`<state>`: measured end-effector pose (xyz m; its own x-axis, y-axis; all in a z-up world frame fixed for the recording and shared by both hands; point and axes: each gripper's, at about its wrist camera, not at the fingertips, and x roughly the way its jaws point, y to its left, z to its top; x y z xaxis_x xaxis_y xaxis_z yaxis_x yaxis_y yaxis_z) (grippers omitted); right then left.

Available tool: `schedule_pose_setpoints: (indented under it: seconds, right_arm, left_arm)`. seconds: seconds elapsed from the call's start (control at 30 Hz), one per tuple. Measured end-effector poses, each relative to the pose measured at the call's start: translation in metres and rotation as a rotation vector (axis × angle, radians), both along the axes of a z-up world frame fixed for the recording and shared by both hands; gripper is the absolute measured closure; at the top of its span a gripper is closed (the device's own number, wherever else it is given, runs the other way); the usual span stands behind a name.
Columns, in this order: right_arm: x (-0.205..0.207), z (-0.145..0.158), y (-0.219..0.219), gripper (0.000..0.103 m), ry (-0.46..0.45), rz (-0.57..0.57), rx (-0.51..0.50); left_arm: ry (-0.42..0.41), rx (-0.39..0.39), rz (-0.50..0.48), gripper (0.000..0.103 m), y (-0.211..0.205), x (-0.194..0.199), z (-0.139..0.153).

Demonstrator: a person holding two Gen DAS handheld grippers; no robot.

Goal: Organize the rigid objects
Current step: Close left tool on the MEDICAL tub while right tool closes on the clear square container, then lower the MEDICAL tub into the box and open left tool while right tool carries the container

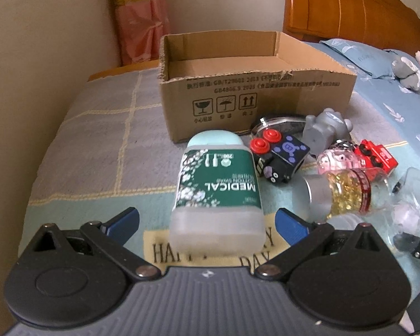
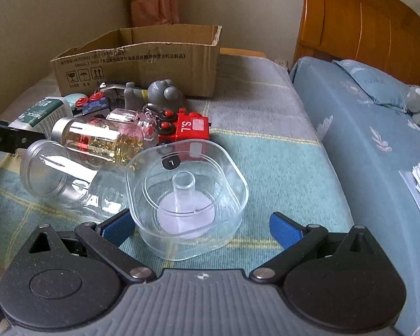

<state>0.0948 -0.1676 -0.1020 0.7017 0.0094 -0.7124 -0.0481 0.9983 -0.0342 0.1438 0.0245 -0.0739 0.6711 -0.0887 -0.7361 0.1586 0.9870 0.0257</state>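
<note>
The left gripper sits low in the frame with its blue pads spread wide on either side of the frosted plastic cotton-swab bottle with the green "MEDICAL" label. That bottle lies on its side mid-frame, pale blue cap pointing up toward the open brown cardboard box in the upper middle. Neither pad looks to be touching it yet. To my eye the job now is to close squarely on the frosted base end, keeping the pads level, since the smooth round body could roll or squirt out of a skewed pinch. A firm, centred hold should then carry it over the box's torn near rim.

The right gripper is likewise open wide, low centre in its view. It straddles the clear squarish plastic container with a small tube standing inside, the left pad close beside its wall, the right pad apart from it. Both tools point forward, roughly level over the checked blue-grey blanket.
</note>
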Motion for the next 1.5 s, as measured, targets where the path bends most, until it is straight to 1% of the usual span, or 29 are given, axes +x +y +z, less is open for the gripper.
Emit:
schedule_pose_setpoints:
  seconds: [0.07,0.17,0.23,0.27,0.4,0.53,0.6,0.63,0.73,0.83,0.93,0.97,1.0,1.07,1.2,1.3,1.5]
  right_arm:
    - [0.0,0.0,0.0,0.0,-0.006,0.006,0.0]
    - [0.0,0.0,-0.001,0.0,-0.005,0.018,0.0]
    - [0.002,0.0,-0.001,0.0,-0.006,0.028,-0.001]
    - [0.003,0.0,-0.001,0.0,-0.007,0.035,-0.001]
    - [0.009,0.001,-0.001,0.0,0.001,0.076,-0.007]
    - [0.016,0.003,0.001,0.001,0.009,0.13,-0.025]
    - [0.017,0.004,0.003,0.004,0.004,0.165,-0.038]
    - [0.017,0.005,0.004,0.01,-0.002,0.189,-0.034]
    - [0.02,0.008,0.005,0.018,0.002,0.241,-0.033]
    - [0.022,0.009,0.005,0.021,0.007,0.266,-0.037]
    - [0.022,0.01,0.005,0.022,0.019,0.273,-0.034]
    - [0.023,0.011,0.004,0.022,0.027,0.27,-0.028]
    - [0.023,0.011,0.004,0.022,0.033,0.268,-0.025]
    - [0.023,0.012,0.003,0.022,0.043,0.265,-0.017]
    - [0.023,0.015,0.002,0.022,0.062,0.264,-0.009]
    - [0.021,0.021,0.001,0.022,0.058,0.265,-0.009]
    - [0.023,0.035,-0.003,0.022,0.048,0.255,-0.013]
  left_arm:
    - [-0.012,0.0,-0.004,0.001,-0.002,0.004,-0.001]
    - [-0.013,-0.012,-0.007,0.004,-0.002,0.01,-0.002]
    - [-0.015,-0.02,-0.005,0.008,-0.002,0.012,-0.004]
    - [-0.012,-0.02,-0.005,0.012,-0.002,0.014,-0.005]
    - [0.021,-0.026,0.002,0.025,0.0,0.019,-0.009]
    - [0.027,-0.041,-0.001,0.026,0.003,0.021,-0.009]
    - [0.029,-0.039,-0.002,0.026,0.003,0.021,-0.009]
    - [0.03,-0.038,-0.003,0.026,0.003,0.022,-0.009]
    - [0.03,-0.031,-0.007,0.026,0.002,0.023,-0.009]
    - [0.026,-0.028,-0.009,0.027,-0.001,0.027,-0.007]
    - [0.032,-0.032,-0.017,0.028,-0.001,0.029,-0.007]
    - [0.033,-0.028,-0.018,0.03,-0.002,0.029,-0.007]
    - [0.036,-0.024,-0.02,0.034,-0.001,0.029,-0.007]
    - [0.046,-0.042,-0.033,0.038,0.0,0.03,-0.006]
    - [0.053,-0.03,-0.041,0.039,0.0,0.028,-0.003]
    - [0.054,-0.019,-0.053,0.039,0.002,0.026,0.001]
    - [0.044,-0.002,-0.088,0.039,0.004,0.021,0.017]
